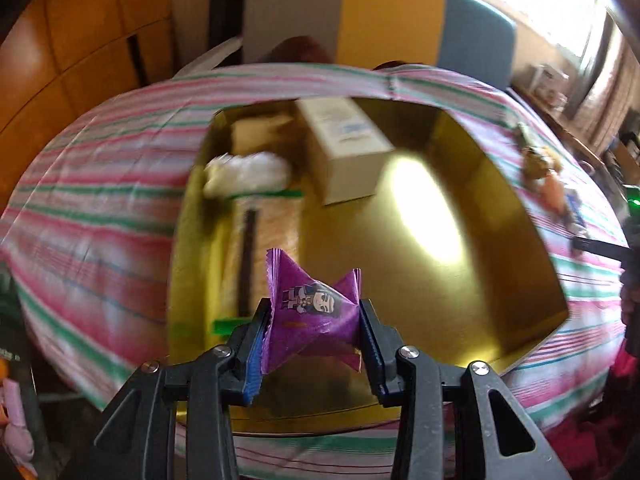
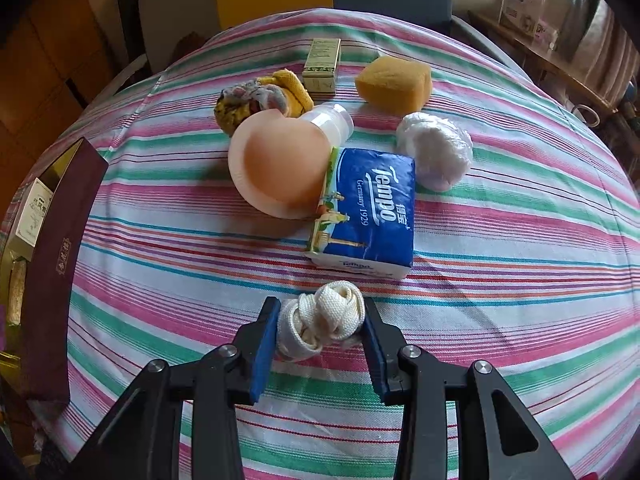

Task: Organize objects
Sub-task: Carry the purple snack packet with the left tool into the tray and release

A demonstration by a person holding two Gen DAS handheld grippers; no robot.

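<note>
My left gripper (image 1: 314, 322) is shut on a purple wrapped candy (image 1: 316, 312) with a cartoon figure, held above the gold-lined box (image 1: 516, 216). In that box lie a white carton (image 1: 346, 146), a white wad (image 1: 248, 174) and a tan flat packet (image 1: 268, 248). In the right wrist view my right gripper (image 2: 320, 330) is shut on a knotted white rope bundle (image 2: 320, 326) that rests on the striped tablecloth (image 2: 500, 240). Just beyond it sits a blue Tempo tissue pack (image 2: 366, 210).
Farther back on the cloth are a pink plate (image 2: 276, 166), a small bottle (image 2: 330, 122), a white plastic ball (image 2: 434, 152), a yellow sponge (image 2: 394, 84), a green carton (image 2: 322, 64) and crumpled cloths (image 2: 260, 100). The box's maroon outer wall (image 2: 56, 264) stands at left.
</note>
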